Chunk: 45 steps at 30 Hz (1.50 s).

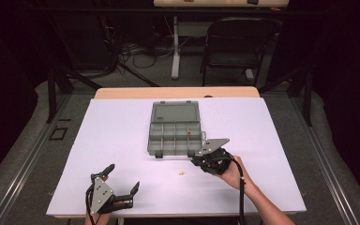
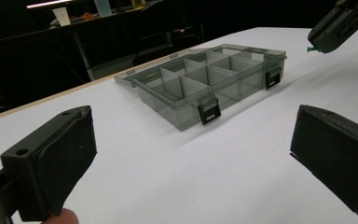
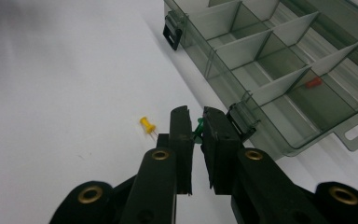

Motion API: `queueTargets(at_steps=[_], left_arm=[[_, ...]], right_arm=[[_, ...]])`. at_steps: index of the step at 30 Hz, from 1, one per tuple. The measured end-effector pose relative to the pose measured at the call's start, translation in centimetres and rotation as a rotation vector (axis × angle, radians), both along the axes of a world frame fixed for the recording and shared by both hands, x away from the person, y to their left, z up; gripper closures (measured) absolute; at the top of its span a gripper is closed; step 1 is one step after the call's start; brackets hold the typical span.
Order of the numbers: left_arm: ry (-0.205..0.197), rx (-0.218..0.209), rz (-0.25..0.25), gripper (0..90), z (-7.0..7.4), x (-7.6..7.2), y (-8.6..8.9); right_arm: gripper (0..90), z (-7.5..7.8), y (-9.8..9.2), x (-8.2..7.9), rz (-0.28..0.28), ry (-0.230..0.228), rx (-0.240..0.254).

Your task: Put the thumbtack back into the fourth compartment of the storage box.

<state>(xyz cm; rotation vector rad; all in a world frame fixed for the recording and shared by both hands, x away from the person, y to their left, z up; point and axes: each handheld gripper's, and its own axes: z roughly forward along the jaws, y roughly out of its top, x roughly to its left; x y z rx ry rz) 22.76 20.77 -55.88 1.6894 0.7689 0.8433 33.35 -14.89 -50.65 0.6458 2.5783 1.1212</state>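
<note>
Two hand-held grippers work over a white table (image 1: 122, 136) beside an open grey compartment box (image 1: 175, 134), its lid laid flat behind it. The right gripper (image 3: 195, 131) is clamped on a small green pushpin (image 3: 198, 127), nipped between its nearly closed jaws just off the box's near right corner, beside a black latch (image 3: 243, 122). From the high view that gripper (image 1: 198, 157) sits at the same corner, but the green pin is too small to make out there; the left gripper view catches its green tip (image 2: 311, 49) poking from the jaws at the upper right. A yellow pushpin (image 3: 147, 125) lies loose on the table just beside the right gripper; from above it is a pale speck (image 1: 182, 173) on the bare surface. Inside the box, a red pushpin (image 3: 313, 82) rests in a compartment of the middle row, at the box's right end, a detail seen from above as a faint red dot (image 1: 188, 134). The left gripper (image 1: 122, 180) rests at the near left edge of the table, well apart from the box, jaws spread wide with nothing between its pads (image 2: 70, 158).
</note>
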Motion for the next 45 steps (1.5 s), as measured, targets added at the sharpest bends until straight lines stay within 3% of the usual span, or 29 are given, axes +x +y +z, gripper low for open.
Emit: queueTargets(at_steps=[29,45], left_arm=[[0.002,0.003,0.004,0.0,0.0,0.0,0.0],[0.002,-0.002,0.004,0.0,0.0,0.0,0.0]], right_arm=[[82.8,1.7,-1.1,0.7,-0.058,-0.045,0.020],[82.8,3.4,-0.7,2.7,-0.099,-0.077,0.024]])
